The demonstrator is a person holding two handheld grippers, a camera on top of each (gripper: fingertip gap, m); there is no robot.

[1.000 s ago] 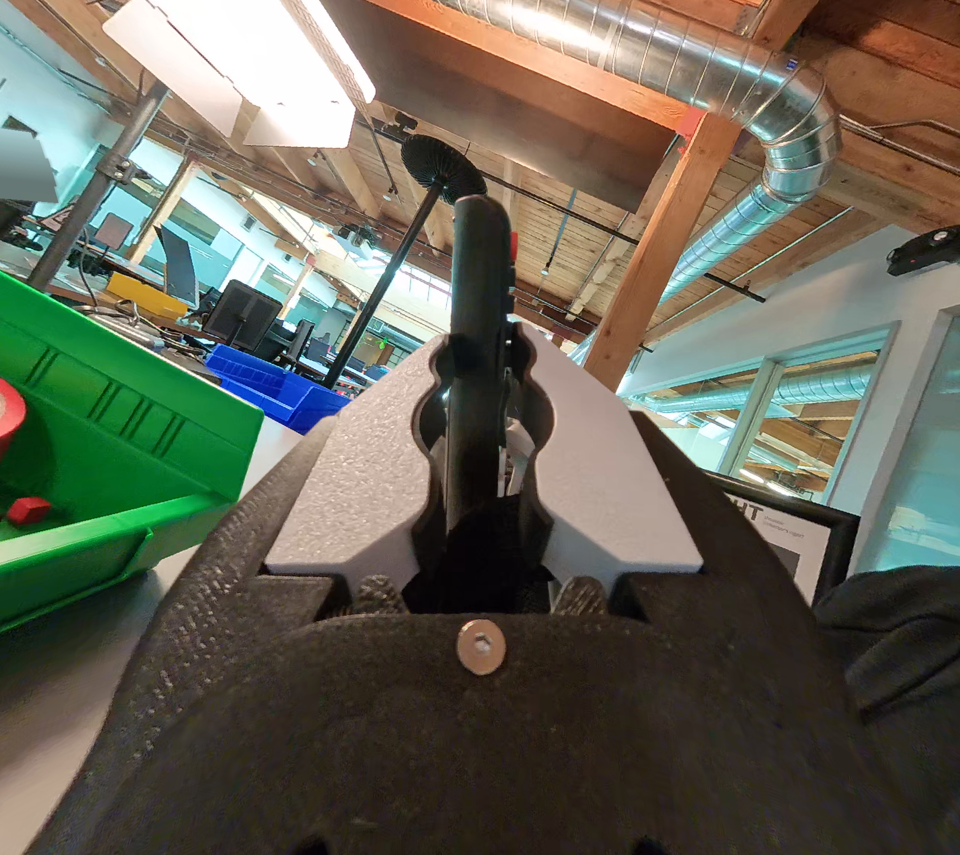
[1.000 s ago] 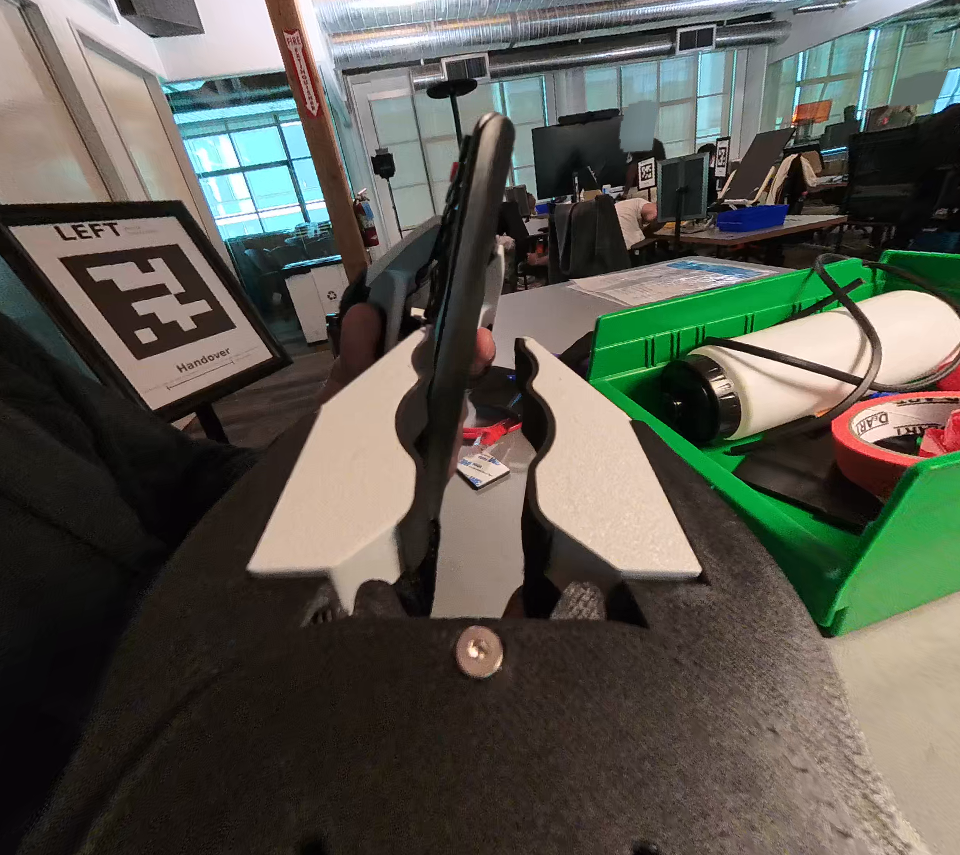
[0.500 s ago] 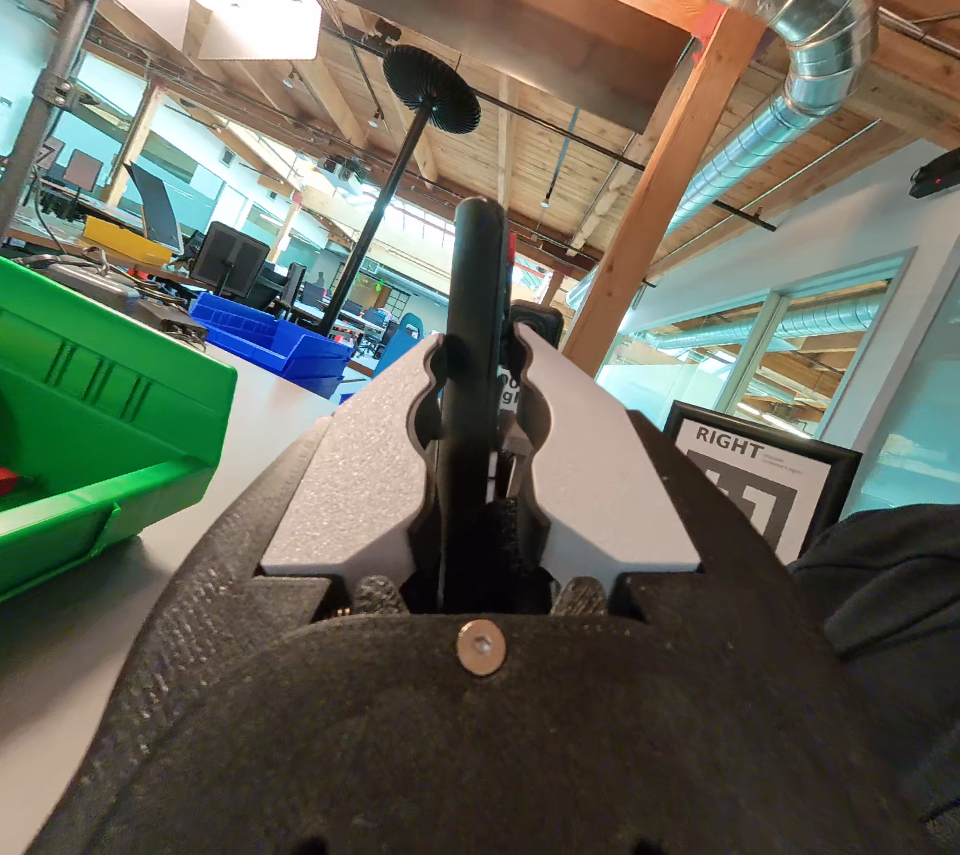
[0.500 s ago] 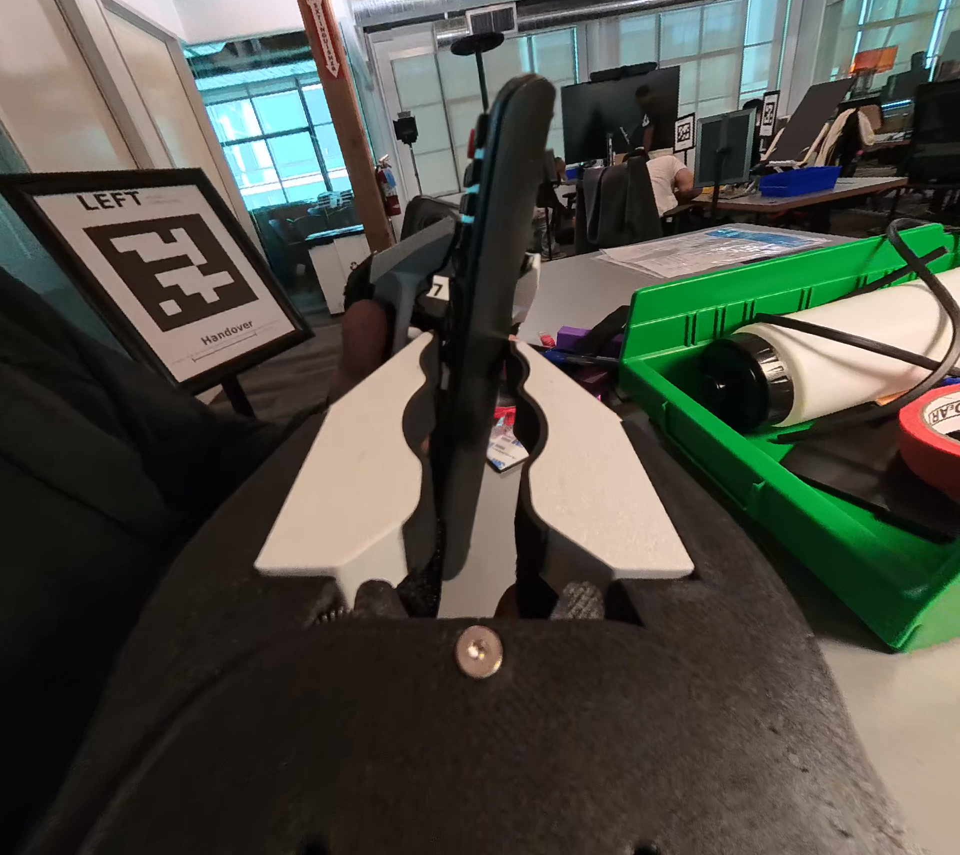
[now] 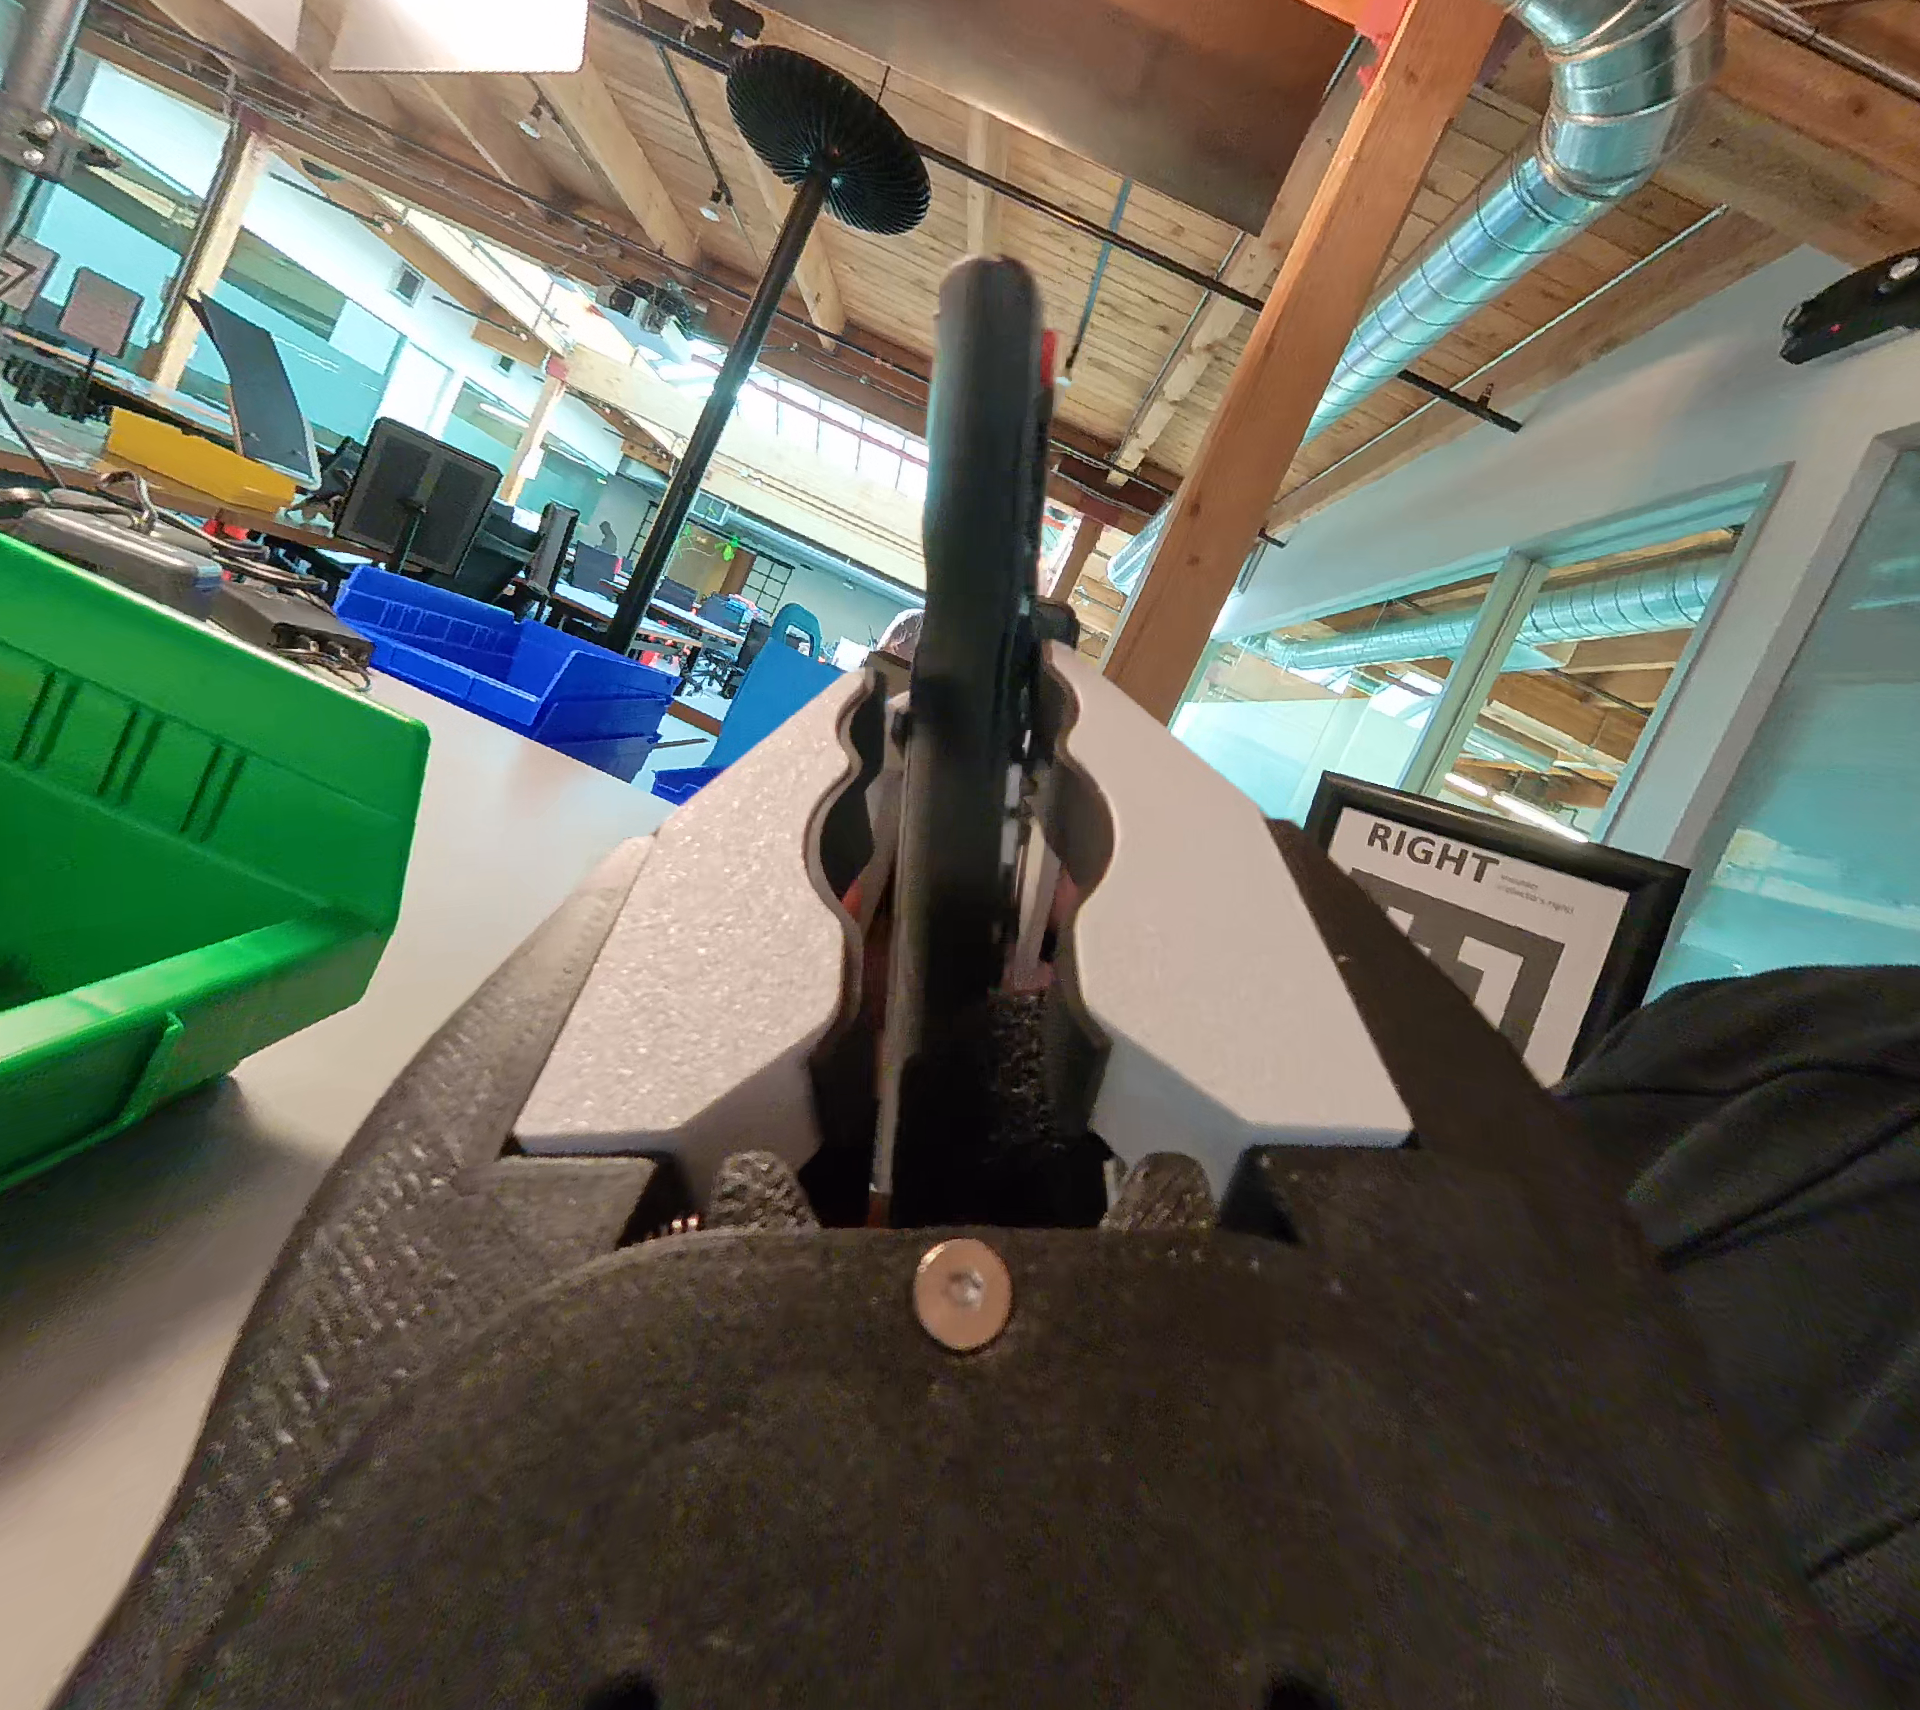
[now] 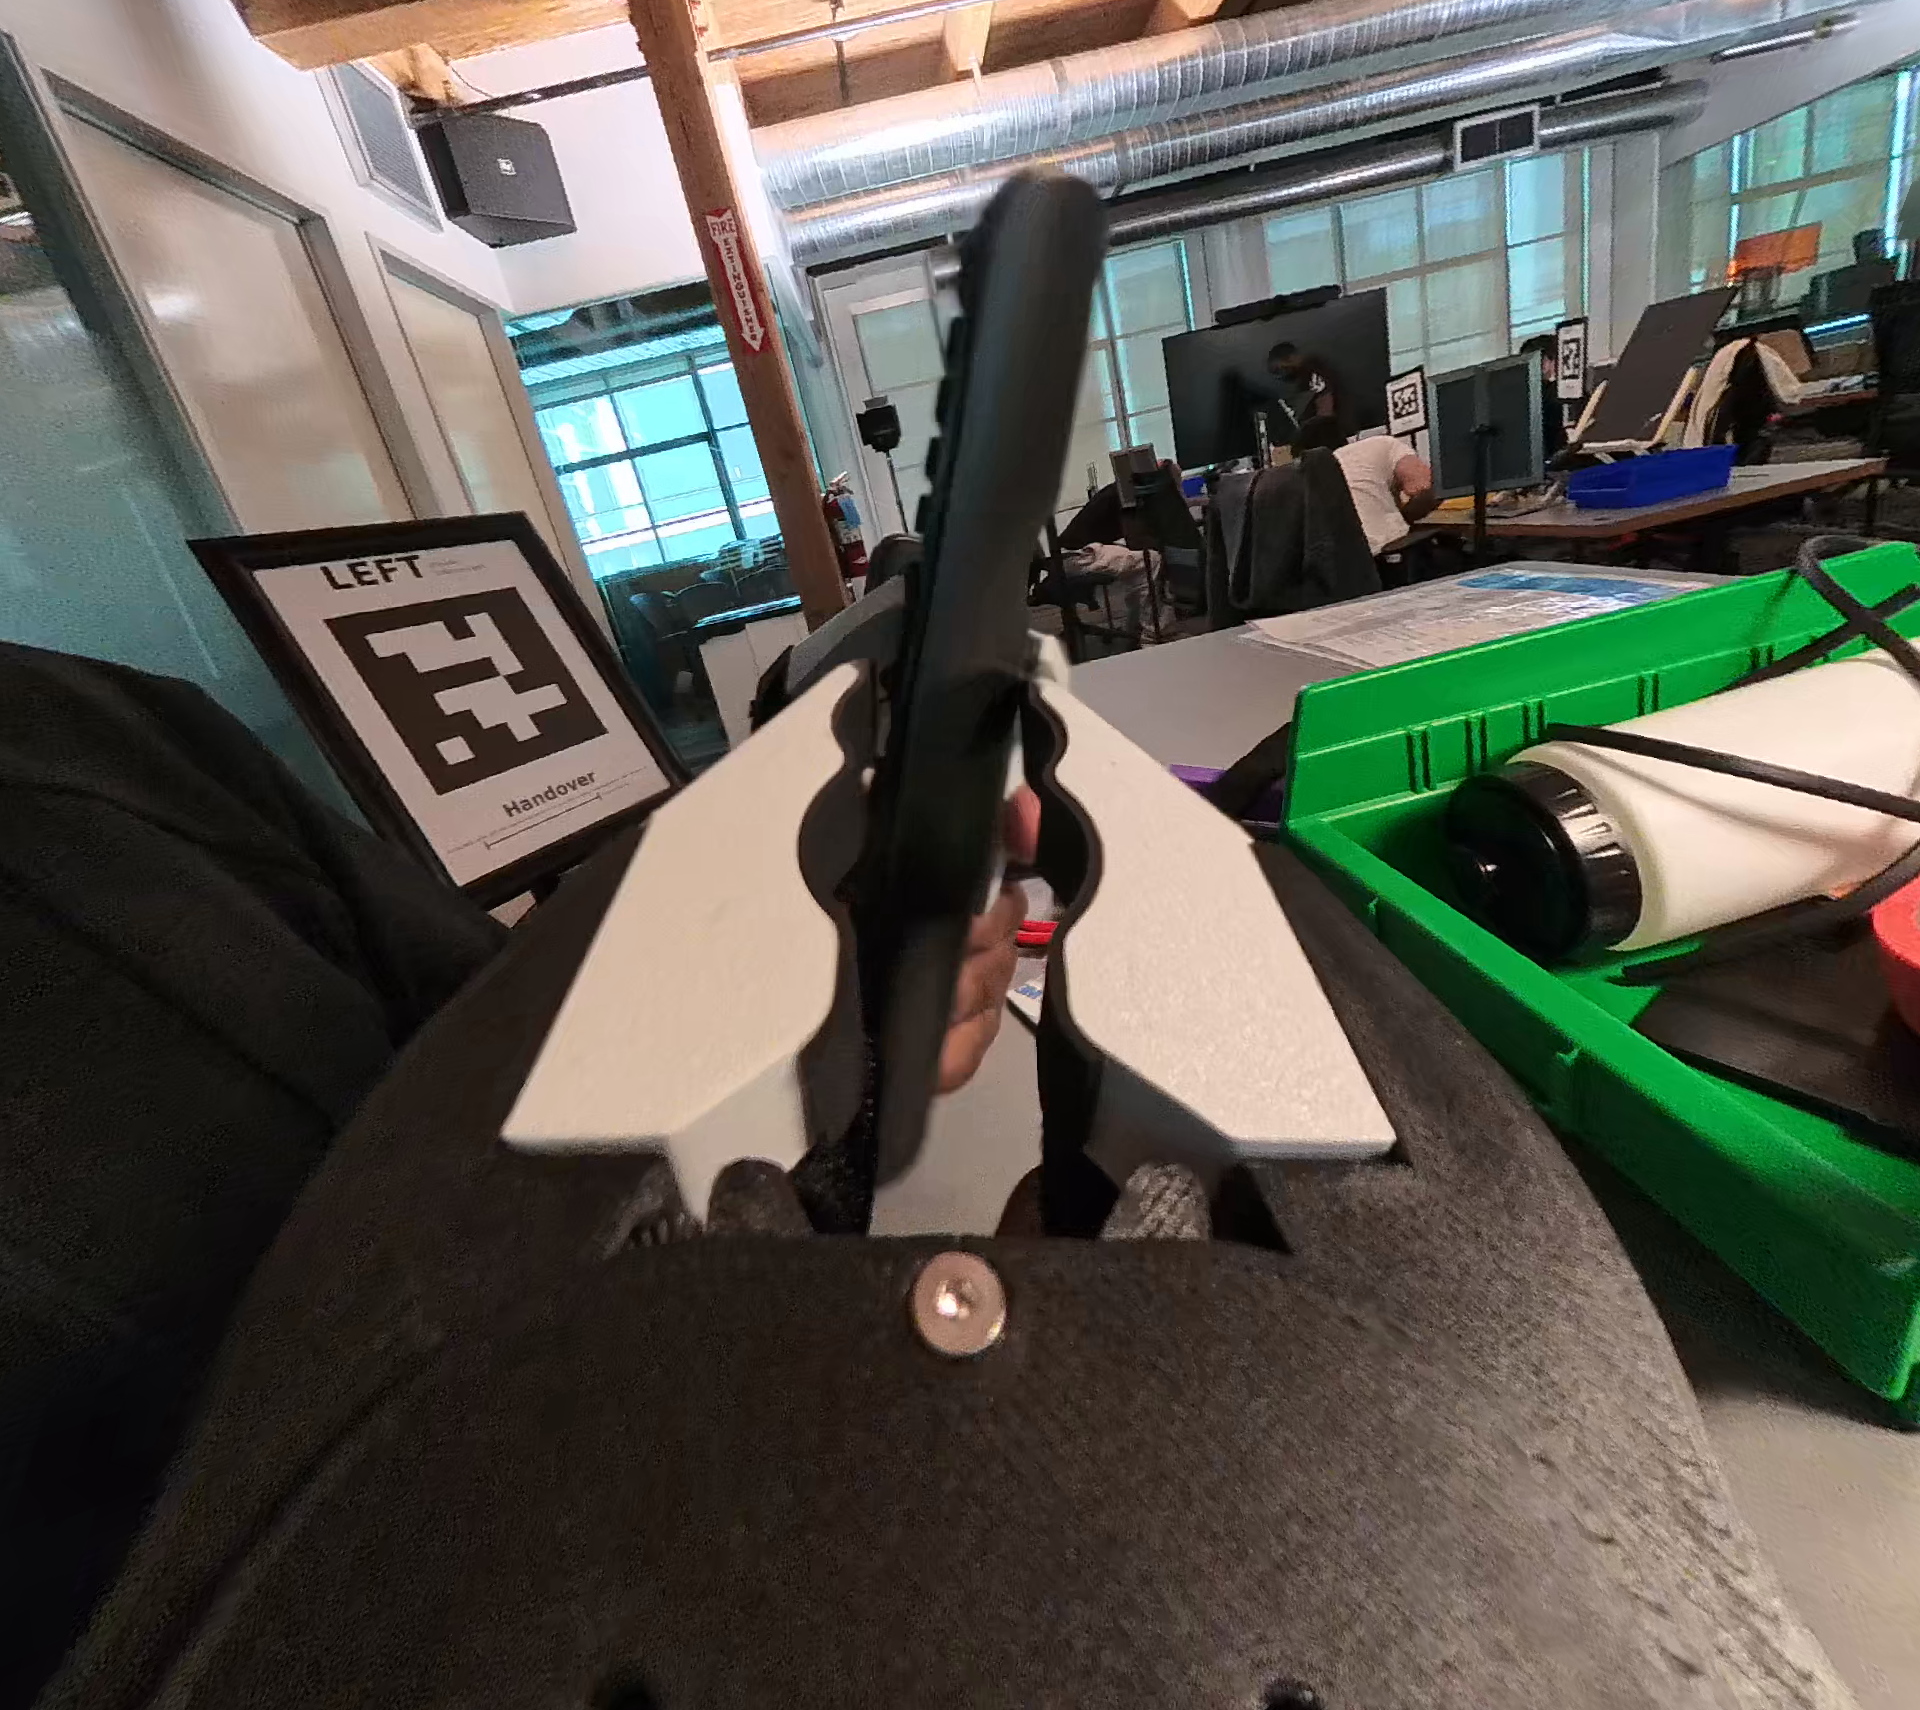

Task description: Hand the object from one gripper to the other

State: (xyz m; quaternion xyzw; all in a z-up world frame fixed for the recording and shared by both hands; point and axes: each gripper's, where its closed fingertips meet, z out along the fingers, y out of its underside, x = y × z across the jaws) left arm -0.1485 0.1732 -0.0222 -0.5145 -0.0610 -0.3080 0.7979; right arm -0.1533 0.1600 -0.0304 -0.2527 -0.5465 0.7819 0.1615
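A black remote control (image 5: 982, 517) stands upright, edge-on, between the jaws of my left gripper (image 5: 966, 684), which is shut on its lower part. In the right wrist view the same remote (image 6: 997, 465) leans slightly left between the jaws of my right gripper (image 6: 945, 684), which is closed against it at the tips. Both grippers hold the remote from opposite sides, above the table. A hand (image 6: 977, 985) and part of the left gripper show behind the remote in the right wrist view.
A green bin (image 5: 208, 777) sits on the grey table; in the right wrist view the bin (image 6: 1455, 715) holds a white bottle (image 6: 1714, 829), a black cable and red tape (image 6: 1901, 954). Framed marker signs (image 5: 1486, 912) (image 6: 457, 684) stand nearby. A blue bin (image 5: 499, 663) lies farther off. My two grippers' fingertips are within a few centimetres of each other.
My right gripper's jaws closed in from wide open onto the remote. Both views have shifted, and the remote now leans and looks blurred in the right wrist view.
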